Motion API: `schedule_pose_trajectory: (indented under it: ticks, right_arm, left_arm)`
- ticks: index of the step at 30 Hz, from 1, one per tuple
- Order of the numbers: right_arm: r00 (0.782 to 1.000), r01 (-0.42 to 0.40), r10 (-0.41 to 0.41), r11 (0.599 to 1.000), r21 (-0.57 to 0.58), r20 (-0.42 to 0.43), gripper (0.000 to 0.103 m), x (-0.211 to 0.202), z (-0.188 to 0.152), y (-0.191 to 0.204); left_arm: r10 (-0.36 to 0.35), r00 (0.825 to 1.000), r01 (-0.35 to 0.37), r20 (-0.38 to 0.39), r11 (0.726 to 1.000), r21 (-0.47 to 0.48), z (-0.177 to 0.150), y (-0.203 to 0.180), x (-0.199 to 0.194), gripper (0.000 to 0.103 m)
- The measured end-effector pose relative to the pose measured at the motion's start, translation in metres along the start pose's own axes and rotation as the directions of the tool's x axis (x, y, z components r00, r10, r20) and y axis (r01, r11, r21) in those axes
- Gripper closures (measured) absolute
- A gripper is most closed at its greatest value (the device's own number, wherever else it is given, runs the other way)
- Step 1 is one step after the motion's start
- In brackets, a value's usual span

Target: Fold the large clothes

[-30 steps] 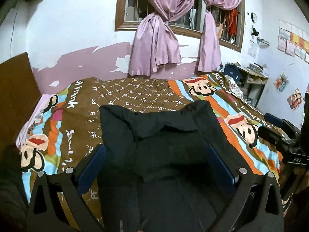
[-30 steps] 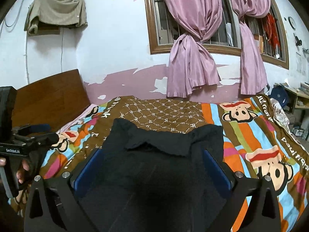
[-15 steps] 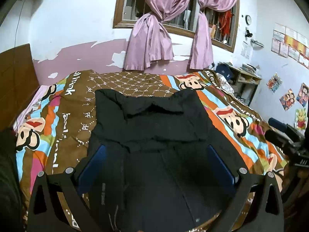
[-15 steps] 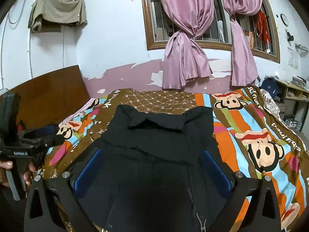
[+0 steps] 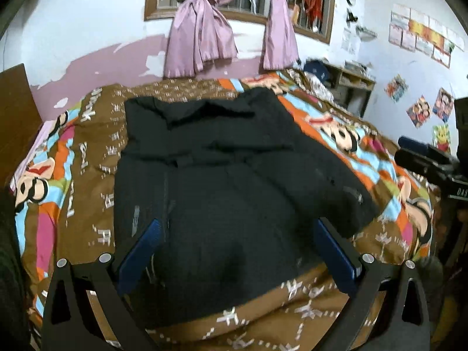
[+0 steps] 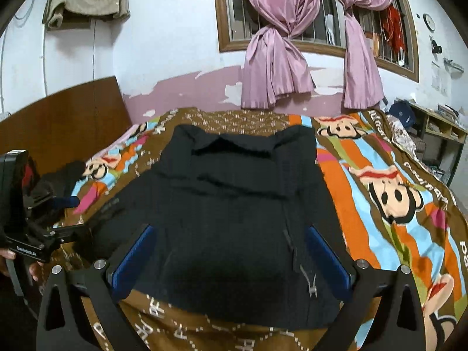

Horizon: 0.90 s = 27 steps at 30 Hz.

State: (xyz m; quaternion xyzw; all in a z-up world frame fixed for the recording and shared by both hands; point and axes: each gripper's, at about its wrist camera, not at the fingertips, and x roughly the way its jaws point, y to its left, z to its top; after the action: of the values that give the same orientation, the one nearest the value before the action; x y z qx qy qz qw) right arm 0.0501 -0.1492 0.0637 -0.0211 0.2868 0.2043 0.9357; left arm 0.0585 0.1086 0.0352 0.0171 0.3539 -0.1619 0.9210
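On the bed, a black jacket lies spread over the cartoon-monkey blanket, collar toward the far wall and hem toward the near edge. One sleeve runs out diagonally across the orange and blue stripes on the right side; seen from the right wrist view, the jacket shows a zipper pull near its hem.

Both tools hover above the near end of the garment. The left tool has its blue-padded fingers spread wide with nothing between them but the cloth lying below. The right tool is likewise spread wide and grips nothing, its pads standing apart over the hem.

Each tool shows at the edge of the other's view: the right one at the right margin, the left one at the left margin with a hand around its handle.

Pink curtains hang knotted at a barred window, and a wooden headboard stands at the left.
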Motion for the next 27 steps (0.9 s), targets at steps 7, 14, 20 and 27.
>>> schedule_pose_trajectory:
  ticks: [7,14,20,27]
  right_arm:
    - [0.997,0.008,-0.005,0.999,0.040,-0.080,0.000,0.012,-0.040,-0.003]
    - [0.954,0.074,-0.077,0.997,-0.019,-0.289,0.000,0.046,-0.085,0.003]
    - [0.926,0.171,-0.180,0.984,-0.056,-0.331,0.000,0.058,-0.112,-0.002]
    - [0.925,0.212,-0.219,0.976,-0.055,-0.311,0.000,0.067,-0.119,-0.005]
  left_arm:
    - [0.012,0.998,-0.011,-0.058,1.000,0.025,-0.038,0.013,0.014,0.002]
    - [0.052,0.980,-0.041,-0.194,0.997,0.059,-0.070,0.009,0.034,0.002]
    - [0.135,0.959,-0.104,-0.248,0.986,0.134,-0.091,0.000,0.049,0.002]
    - [0.252,0.937,-0.209,-0.241,0.959,0.190,-0.109,-0.012,0.068,0.002]
